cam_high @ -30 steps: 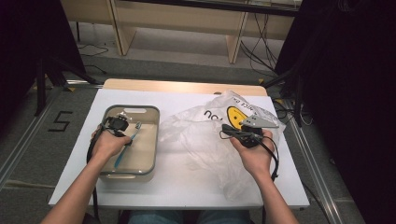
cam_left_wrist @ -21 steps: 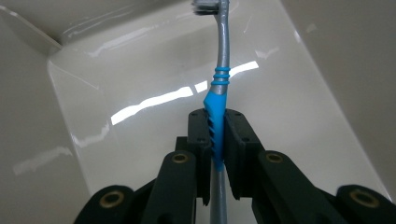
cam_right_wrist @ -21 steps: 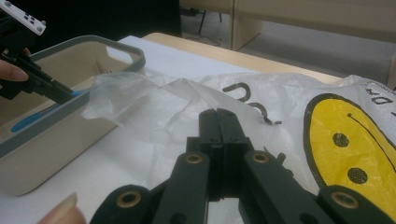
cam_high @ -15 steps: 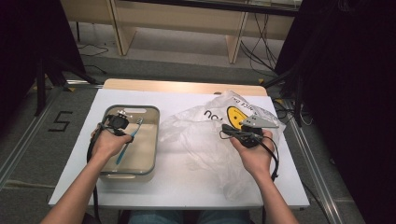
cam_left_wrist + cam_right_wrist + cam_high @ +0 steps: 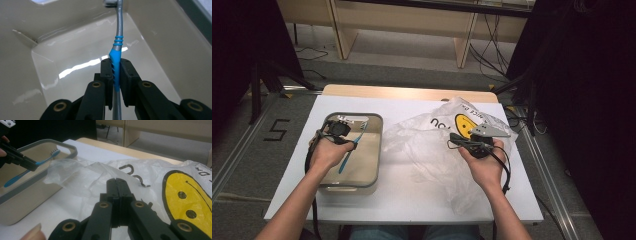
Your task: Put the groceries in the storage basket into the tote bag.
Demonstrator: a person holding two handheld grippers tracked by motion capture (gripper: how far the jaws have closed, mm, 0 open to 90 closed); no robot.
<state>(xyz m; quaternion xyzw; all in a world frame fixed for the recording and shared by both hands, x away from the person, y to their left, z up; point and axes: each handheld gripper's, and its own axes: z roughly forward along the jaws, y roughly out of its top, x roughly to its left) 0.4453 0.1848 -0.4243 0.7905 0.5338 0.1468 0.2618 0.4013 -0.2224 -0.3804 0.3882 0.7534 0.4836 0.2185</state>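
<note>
right now the toothbrush (image 5: pixel 116 53) sits clamped between the left claw (image 5: pixel 115 72) over the tub (image 5: pixel 155 32).

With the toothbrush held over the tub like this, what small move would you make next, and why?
Probably lower the left claw a little and open it. It is shut on the blue toothbrush inside the beige tub, above the bare floor, so a short drop would leave the brush in the tub.

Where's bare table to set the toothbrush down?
Bare patches: the white table along the near edge, between tub and plastic bag, and the far-left strip behind the tub. The right half is crowded by the bag.
</note>
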